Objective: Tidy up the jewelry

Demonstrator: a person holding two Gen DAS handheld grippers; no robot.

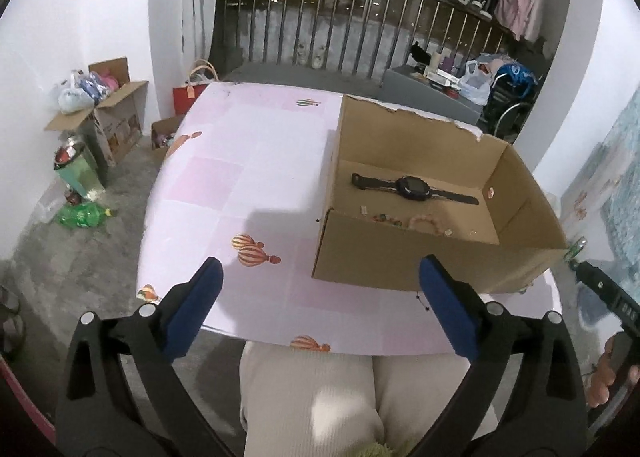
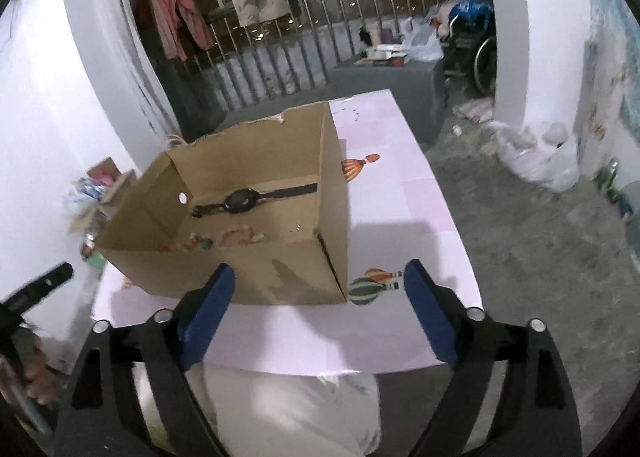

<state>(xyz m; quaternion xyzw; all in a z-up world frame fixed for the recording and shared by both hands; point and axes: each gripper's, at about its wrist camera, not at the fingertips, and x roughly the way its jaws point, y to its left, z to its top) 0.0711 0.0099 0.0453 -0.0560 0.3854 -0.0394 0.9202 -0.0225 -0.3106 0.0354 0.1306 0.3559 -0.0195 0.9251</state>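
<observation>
Inside box (image 1: 400,257) — watch (image 1: 412,188), bracelet (image 1: 426,223).

Nothing readable here tbh. The floor carton (image 1: 120,129) has some printed pics on its side but too blurry for any words, and the green bottle (image 1: 82,215) label is a smear. The cardboard box (image 1: 400,257) on the table is plain, no print.

A: Beaded bracelets (image 1: 424,221) in the cardboard box (image 1: 400,257), near wall hides their lower parts, count unclear.
B: Right wrist view: bracelets blurred. Watch (image 2: 240,201) face unreadable. Both gripper handles cut off at bottom edge.
</observation>
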